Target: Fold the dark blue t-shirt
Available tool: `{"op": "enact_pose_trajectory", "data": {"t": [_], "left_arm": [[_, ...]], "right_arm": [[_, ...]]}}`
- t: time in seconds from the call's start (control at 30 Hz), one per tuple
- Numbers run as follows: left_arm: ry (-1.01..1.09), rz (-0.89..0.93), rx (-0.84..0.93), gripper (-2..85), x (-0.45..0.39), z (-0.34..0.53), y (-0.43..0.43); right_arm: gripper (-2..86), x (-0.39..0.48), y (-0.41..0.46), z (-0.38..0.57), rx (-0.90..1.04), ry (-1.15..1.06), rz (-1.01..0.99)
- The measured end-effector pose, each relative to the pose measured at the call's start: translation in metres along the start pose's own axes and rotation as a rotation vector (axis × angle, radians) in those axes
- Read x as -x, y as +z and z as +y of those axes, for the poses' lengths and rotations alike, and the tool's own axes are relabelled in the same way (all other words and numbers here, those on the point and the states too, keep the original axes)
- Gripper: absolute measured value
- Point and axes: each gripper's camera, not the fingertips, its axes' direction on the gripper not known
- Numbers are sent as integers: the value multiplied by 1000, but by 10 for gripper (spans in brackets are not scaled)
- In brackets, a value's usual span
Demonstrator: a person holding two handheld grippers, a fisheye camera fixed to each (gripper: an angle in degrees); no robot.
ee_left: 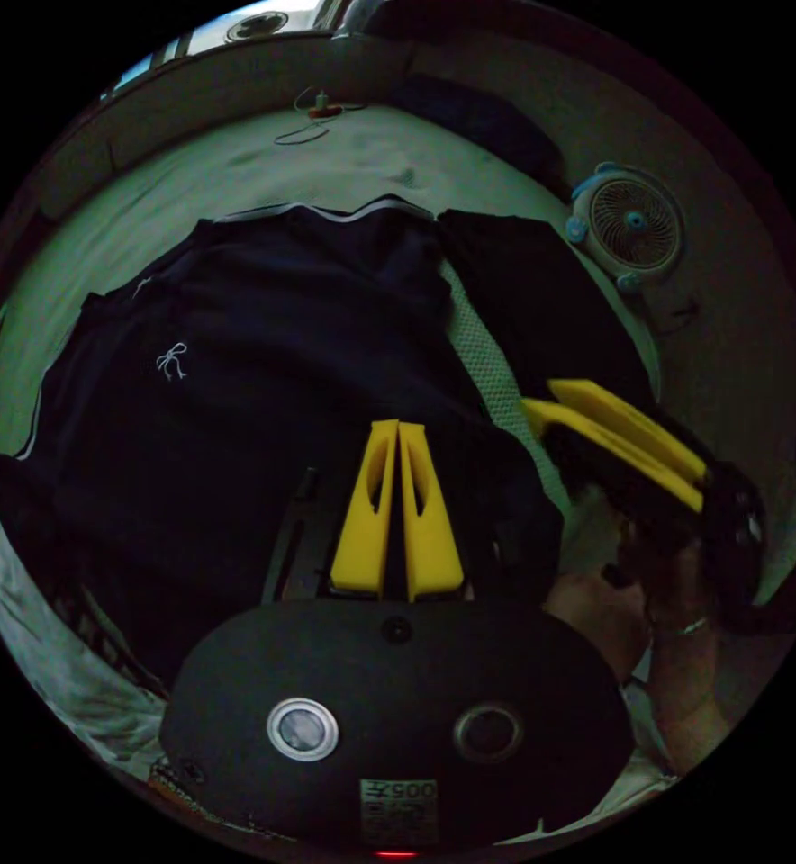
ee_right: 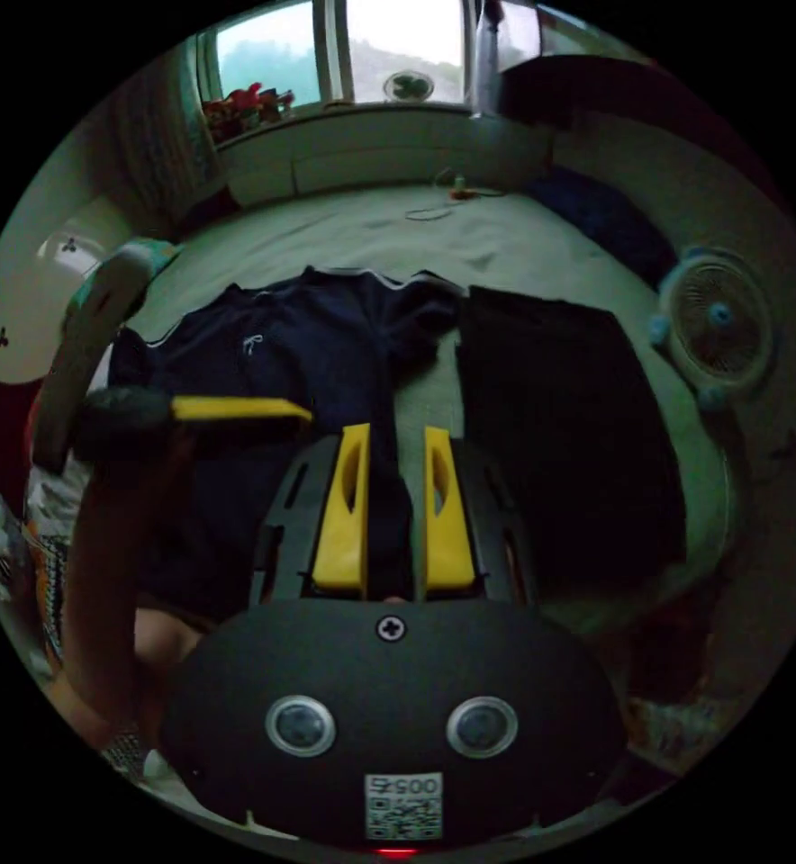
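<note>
Dark blue t-shirt (ee_left: 236, 405) lies spread on the bed (ee_left: 344, 162), white-trimmed.

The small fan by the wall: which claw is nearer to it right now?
Right. The right claw hangs over the gap beside the black folded garment, on the fan's side. The left claw is over the dark blue t-shirt, farther away.
</note>
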Motion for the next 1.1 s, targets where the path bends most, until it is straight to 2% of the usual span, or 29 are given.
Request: {"op": "enact_pose_trajectory", "data": {"t": [0.1, 0.2, 0.27, 0.4, 0.53, 0.63, 0.77, 0.87, 0.93, 1.1], "left_arm": [[5, 16, 26, -7, 13, 22, -5], [8, 15, 50, -6, 26, 46, -13], [14, 2, 81, -6, 36, 68, -18], [28, -41, 112, -6, 50, 102, -28], [19, -46, 91, -6, 70, 147, -50], [-9, -15, 5, -7, 87, 185, -81], [-61, -34, -169, -7, 115, 252, -145], [-88, -51, -323, -7, 138, 313, -199], [-127, -102, -380, -6, 152, 348, -231], [-164, -123, -348, -5, 191, 448, -290]], "right_arm": [[51, 6, 29, -27, 81, -19, -69], [-4, 14, 60, -41, 220, -40, 57], [-13, 11, 58, -47, 185, -41, 120], [-15, -27, 33, -60, 71, 131, -9], [-2, -42, 28, -54, 120, 150, -107], [4, -52, 13, -34, 141, 168, -71], [-1, -59, -48, 20, -45, 229, -27], [18, -27, -82, 66, -167, 107, -64], [28, -1, -88, 89, -183, 10, -42], [55, 29, -87, 128, -164, -82, -67]]}}
